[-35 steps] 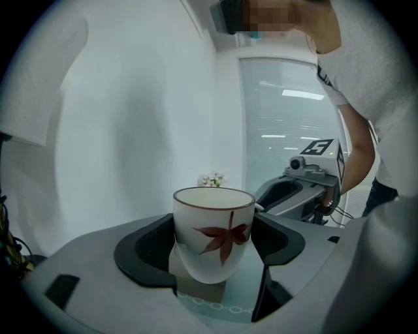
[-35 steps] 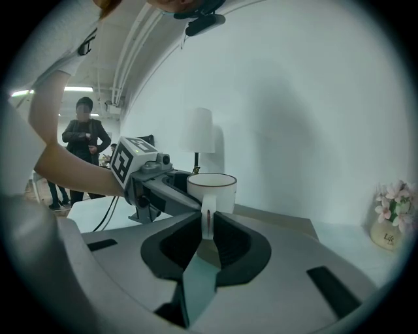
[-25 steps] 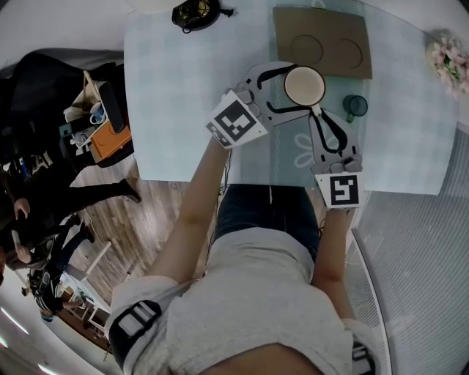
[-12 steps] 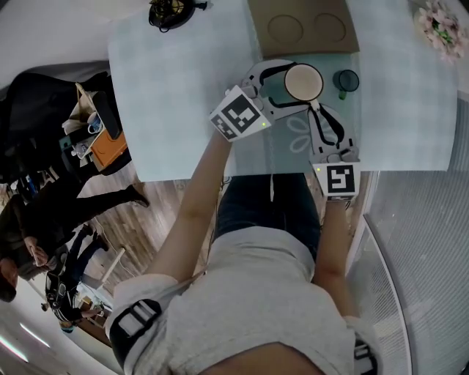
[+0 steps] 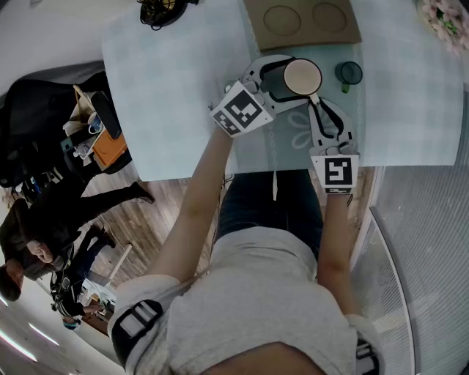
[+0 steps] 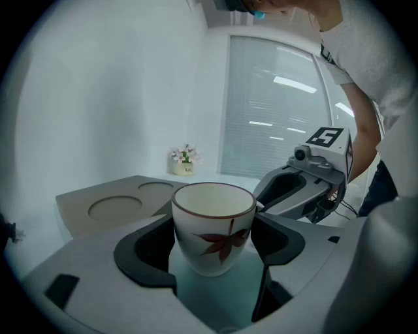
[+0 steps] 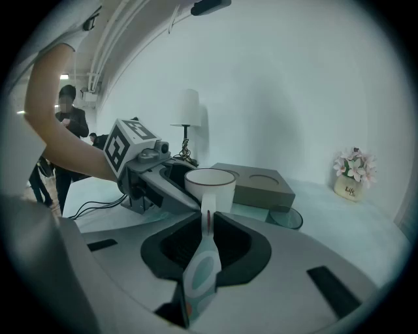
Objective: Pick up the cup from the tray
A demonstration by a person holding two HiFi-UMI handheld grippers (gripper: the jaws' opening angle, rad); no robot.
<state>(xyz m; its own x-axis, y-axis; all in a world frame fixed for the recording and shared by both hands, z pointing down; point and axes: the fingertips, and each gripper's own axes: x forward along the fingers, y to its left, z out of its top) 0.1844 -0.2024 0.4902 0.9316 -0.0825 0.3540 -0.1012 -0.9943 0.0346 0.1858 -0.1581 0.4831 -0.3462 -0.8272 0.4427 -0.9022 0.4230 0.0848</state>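
The white cup (image 5: 303,77) with a red leaf (image 6: 213,225) sits between the tips of my left gripper (image 5: 300,80), whose dark pads lie against both its sides. Its handle (image 7: 208,203) points at my right gripper (image 5: 316,102), which is shut on it edge-on. The cup is off the brown tray (image 5: 300,20), just in front of it over the glass table (image 5: 183,88). The tray's two round recesses (image 6: 114,209) are bare. I cannot tell whether the cup's foot touches the table.
A small dark green glass dish (image 5: 350,72) lies right of the cup, close to the tray. A flower pot (image 5: 440,15) stands at the far right and a black bundle of cable (image 5: 161,9) at the far left. People stand beyond the table's left edge.
Both grippers keep their hold on the cup. The cup and grippers stand a little farther from the tray, and the head view has shifted so the tray lies nearer the top edge.
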